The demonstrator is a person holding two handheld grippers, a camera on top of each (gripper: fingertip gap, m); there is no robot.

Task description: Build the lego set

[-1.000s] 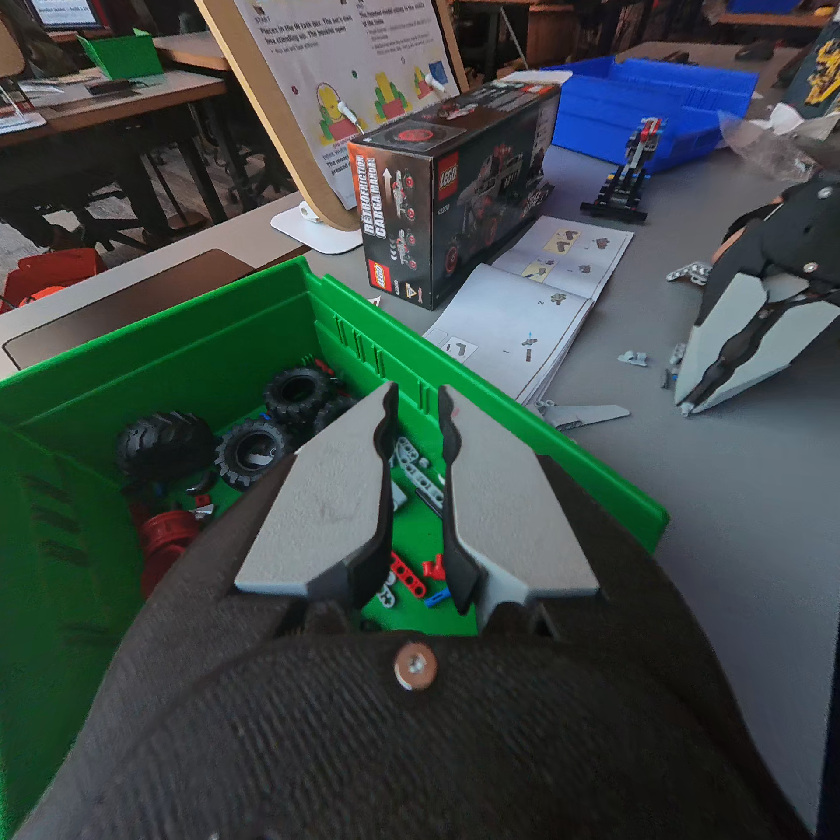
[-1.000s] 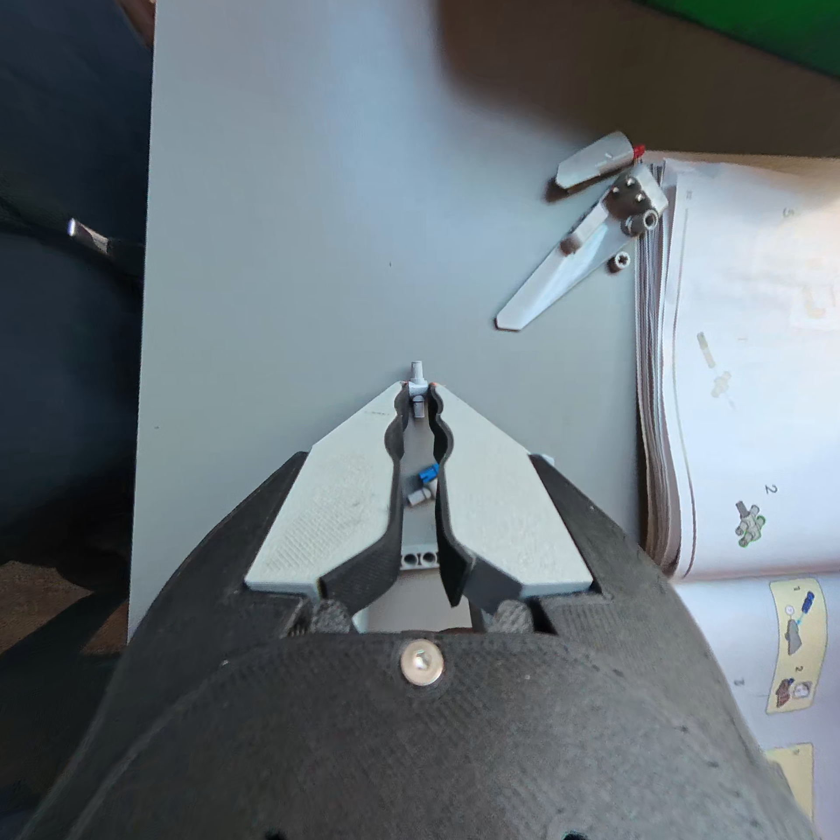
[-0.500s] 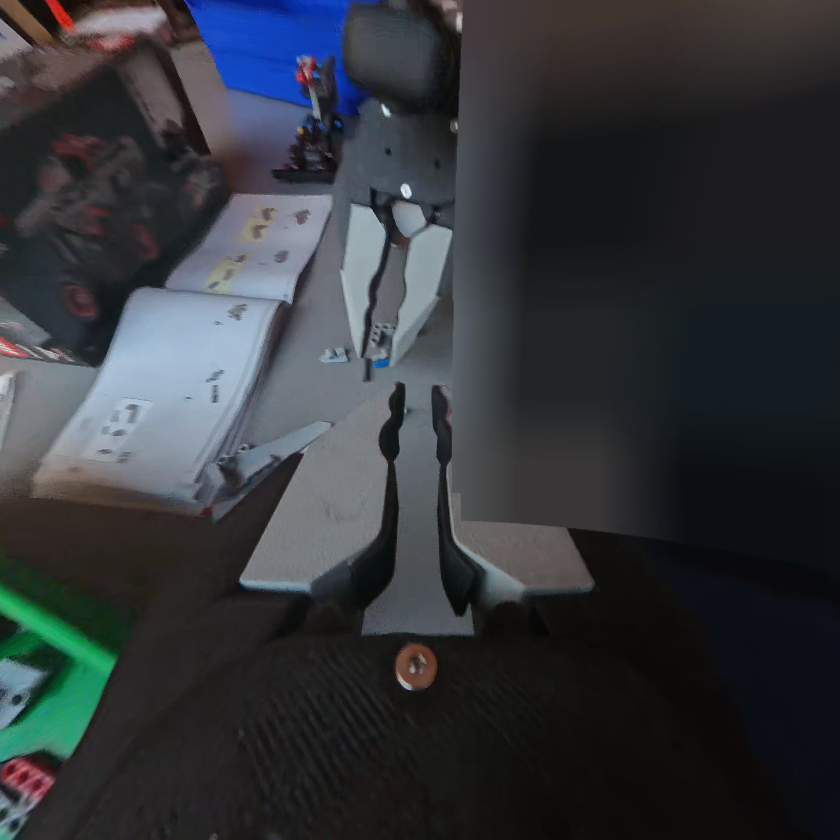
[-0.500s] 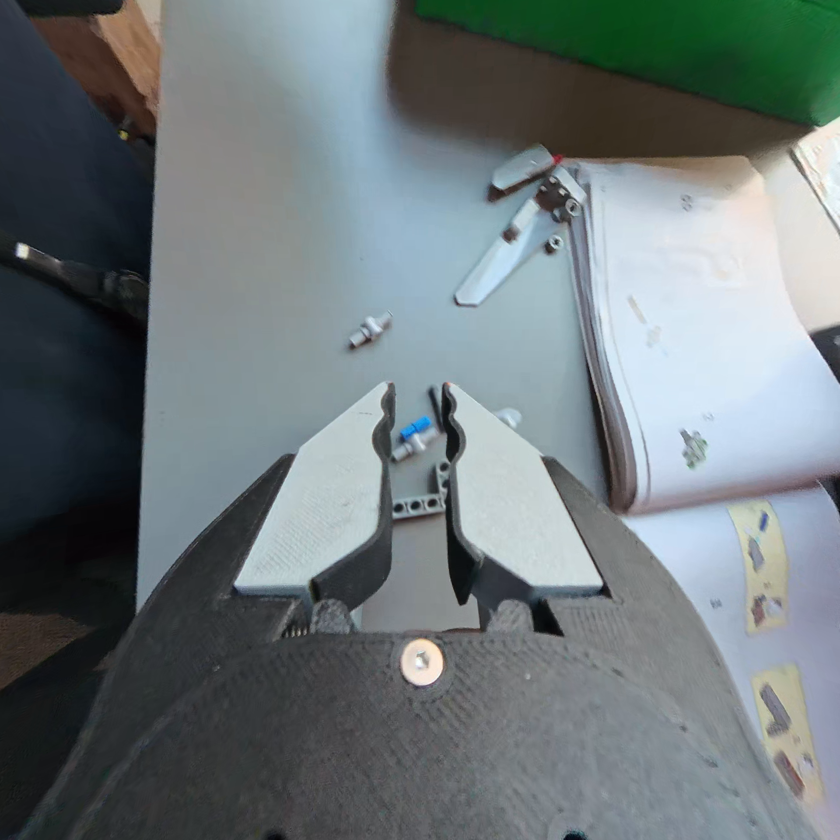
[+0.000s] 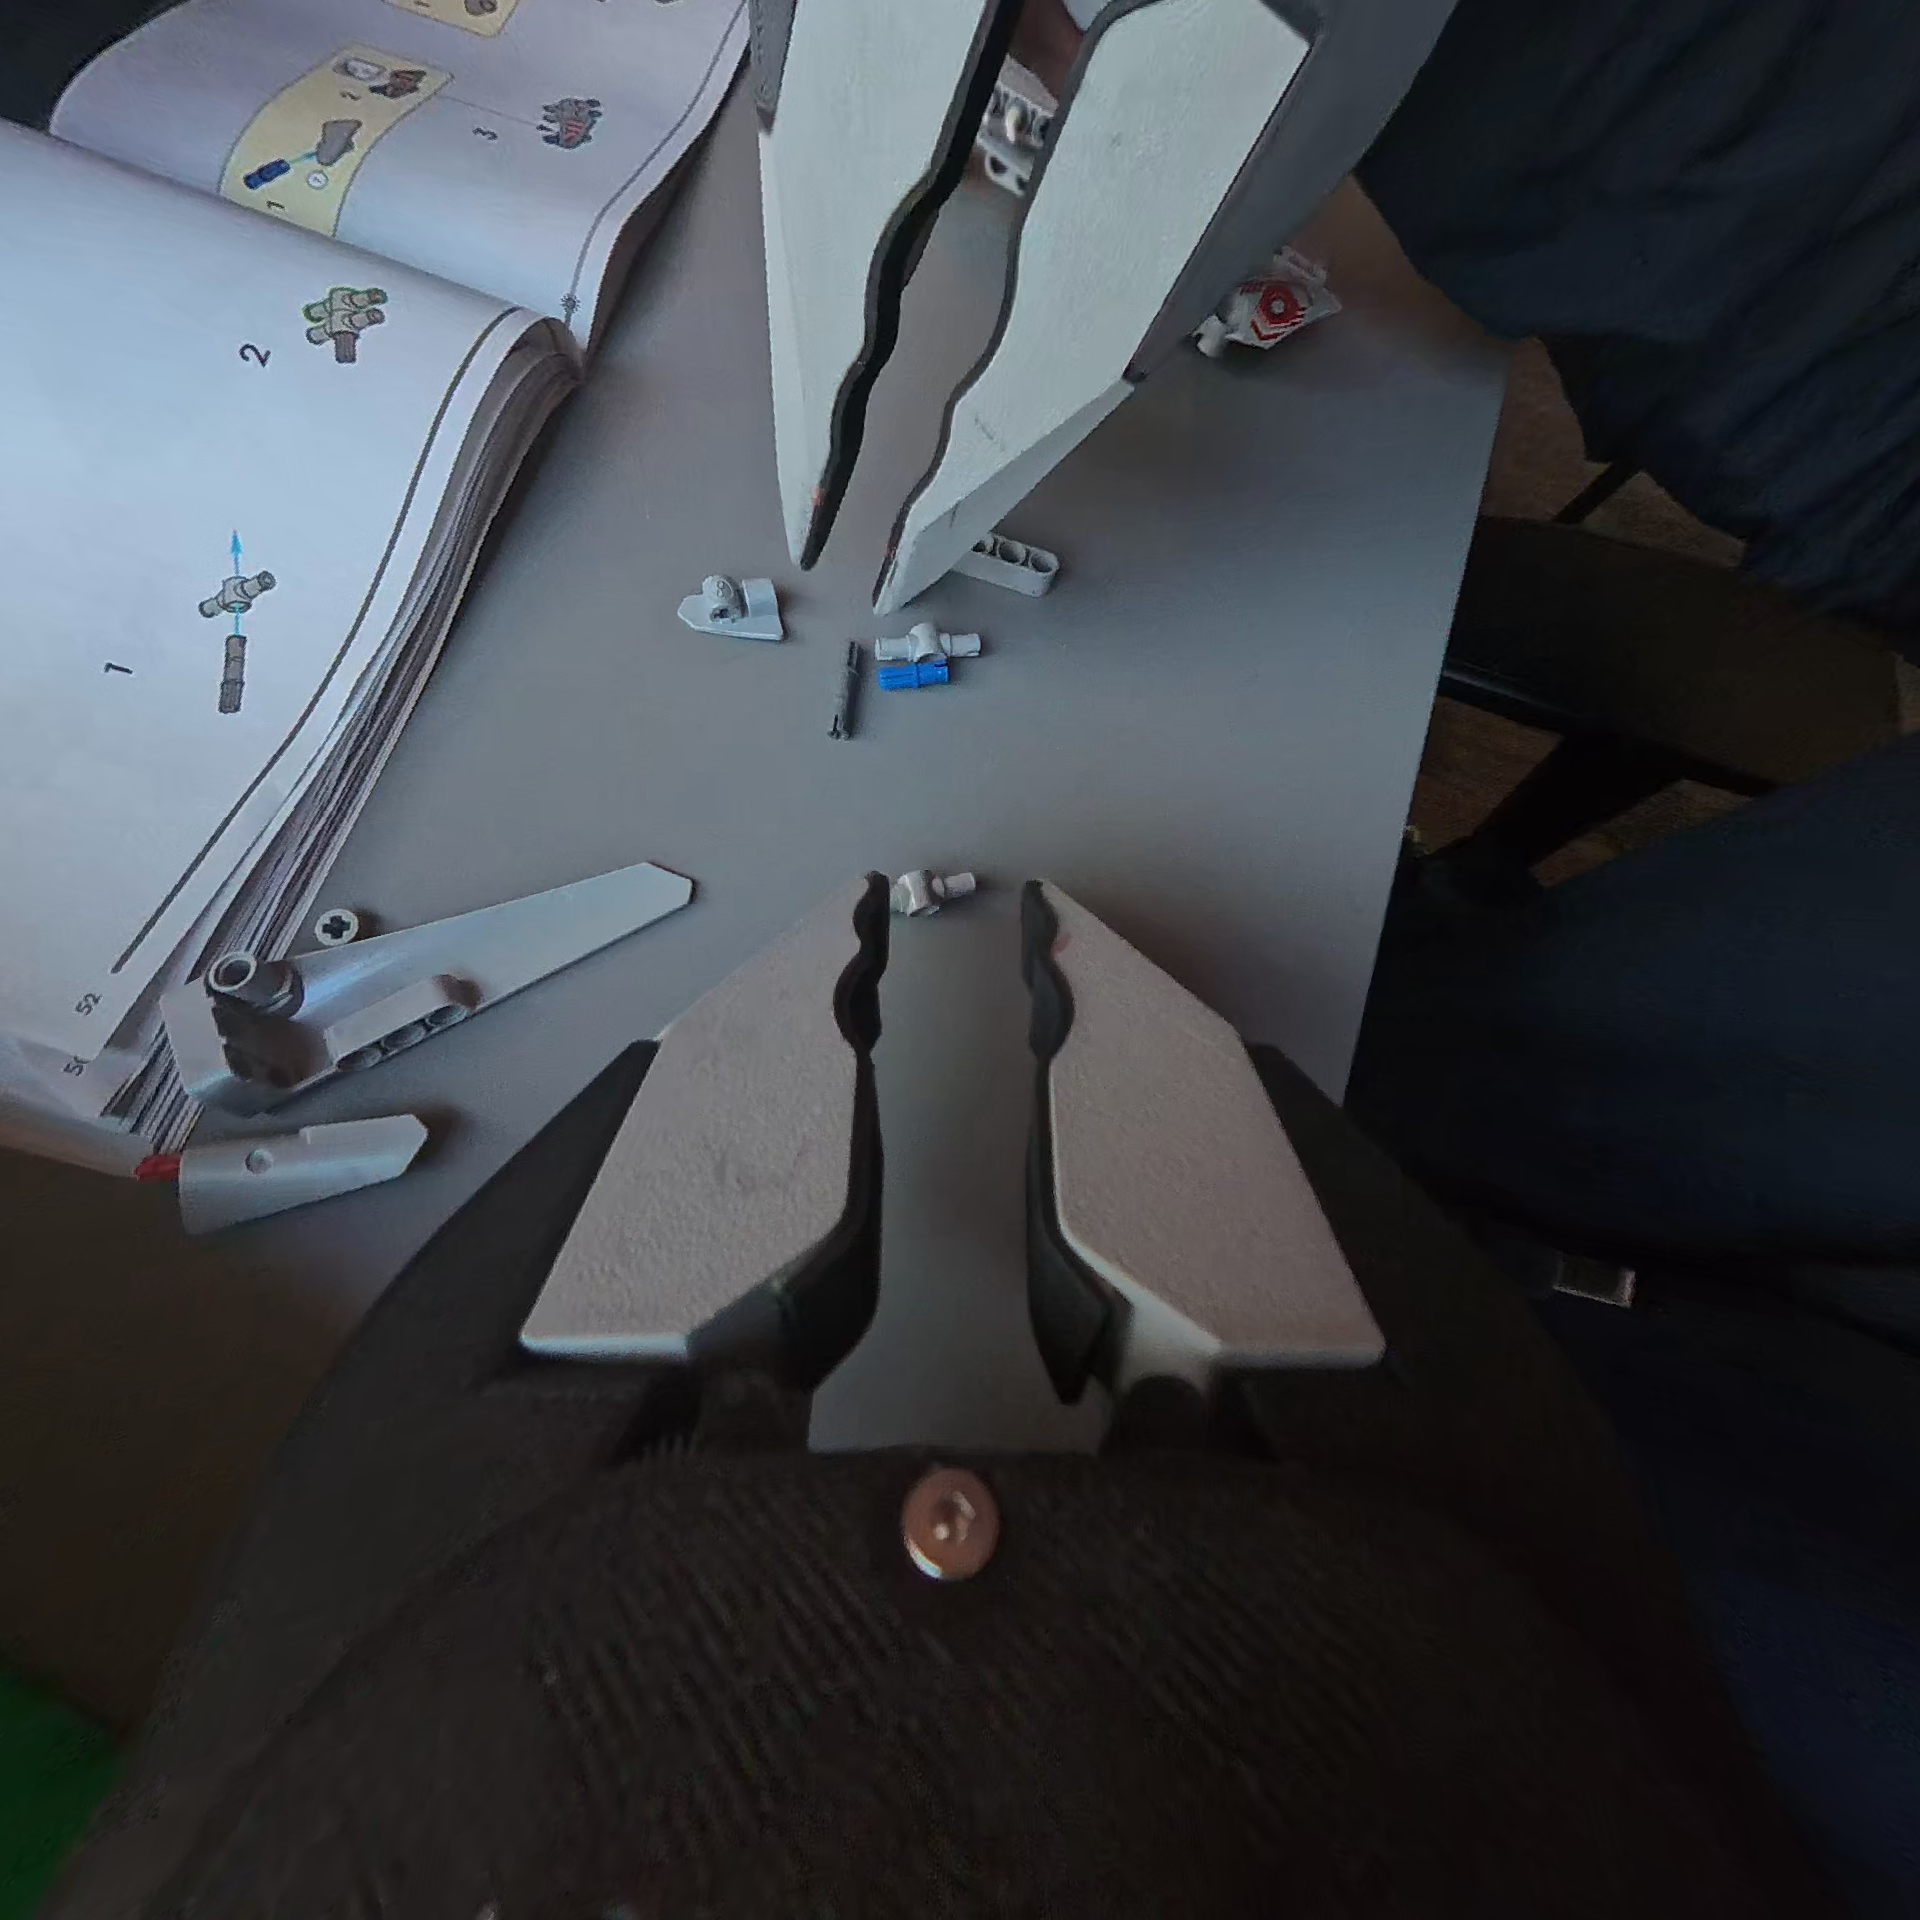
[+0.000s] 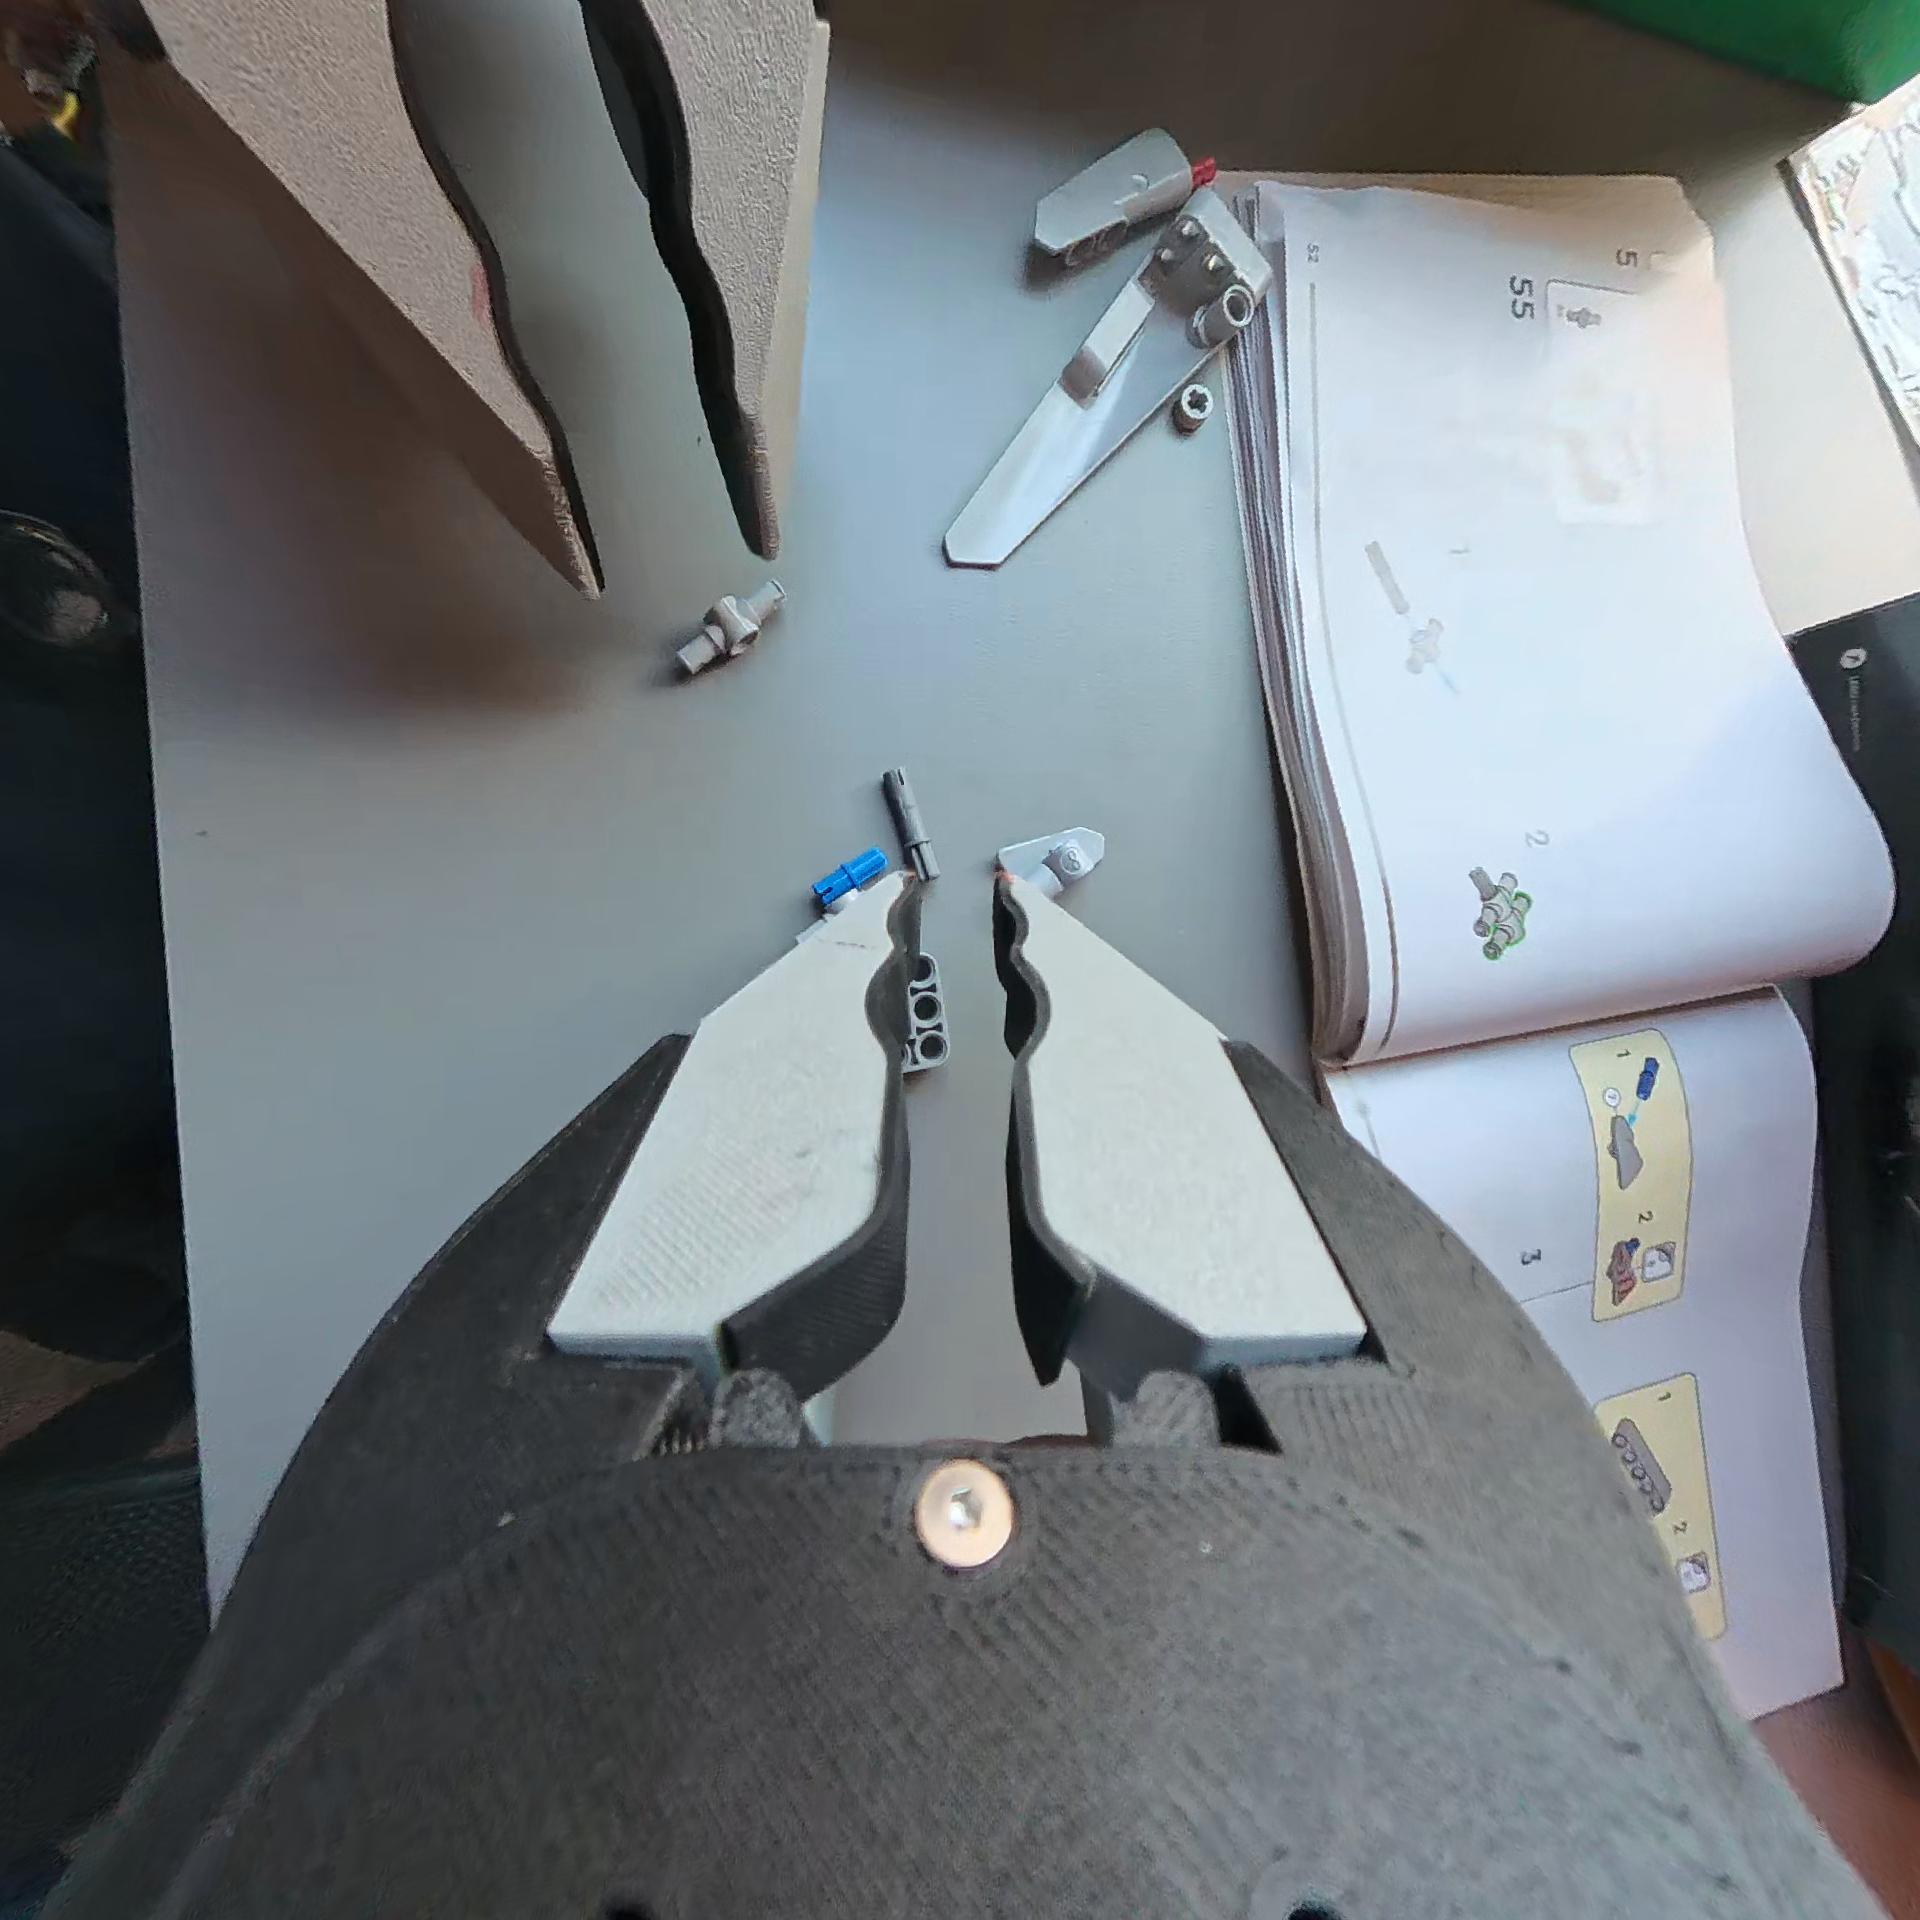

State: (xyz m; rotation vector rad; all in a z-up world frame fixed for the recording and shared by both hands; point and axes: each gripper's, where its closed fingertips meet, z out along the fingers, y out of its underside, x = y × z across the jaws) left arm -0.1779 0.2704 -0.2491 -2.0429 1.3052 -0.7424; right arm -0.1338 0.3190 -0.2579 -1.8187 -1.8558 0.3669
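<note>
Both tools over the grey table [image 5: 1195, 790], facing each other, tips close to loose lego parts. Left gripper [image 5: 956, 894] parted with a clear gap, nothing held; small grey connector [image 5: 932, 890] just in front of its tips, partly hidden. Right gripper [image 6: 954, 888] also parted, empty. Under its left finger a grey beam with holes [image 6: 925, 1013], half covered. Blue pin [image 6: 847, 871] partly behind that tip; black pin [image 6: 909, 823] free; grey bracket [image 6: 1060, 854] cut by the other tip. Long grey panel [image 6: 1081, 416] against the open instruction booklet [image 6: 1558, 623], whose far pages are cut off. Green bin [image 6: 1766, 42] visible only as a corner.
</note>
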